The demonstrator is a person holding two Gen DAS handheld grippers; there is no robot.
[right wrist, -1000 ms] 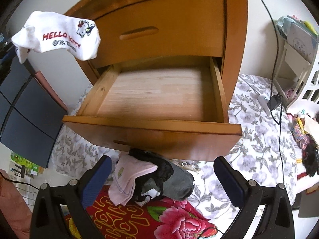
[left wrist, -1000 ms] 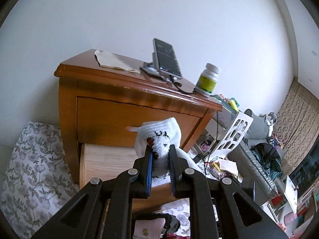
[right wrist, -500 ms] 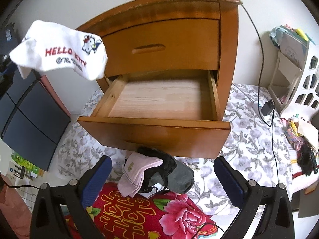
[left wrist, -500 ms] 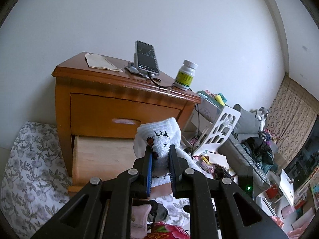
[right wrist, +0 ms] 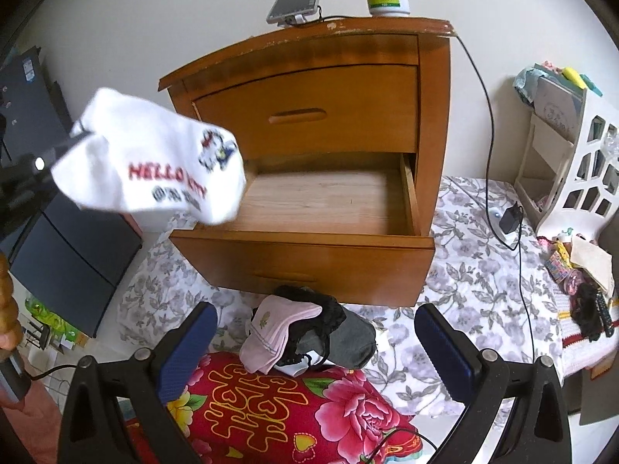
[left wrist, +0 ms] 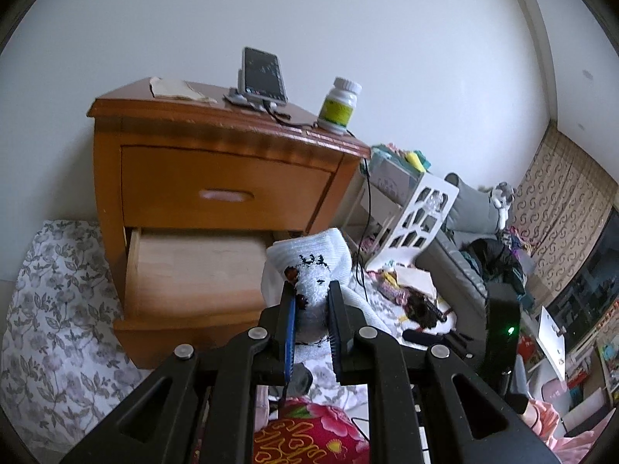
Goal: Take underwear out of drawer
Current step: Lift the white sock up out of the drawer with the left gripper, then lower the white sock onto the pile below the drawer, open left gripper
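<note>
Right wrist view shows our right gripper [right wrist: 315, 342] gaping over the pile [right wrist: 305, 334] near the open drawer [right wrist: 309, 247], while our left gripper [left wrist: 311, 301] pinches a white sock [left wrist: 309, 266] aloft.

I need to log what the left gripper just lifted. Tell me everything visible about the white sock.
The white sock is knit cotton by its look, printed HELLO KITTY in red with a small cartoon figure. The left gripper is shut on it, holding it in the air, apart from the open drawer. Nothing else touches it.
</note>
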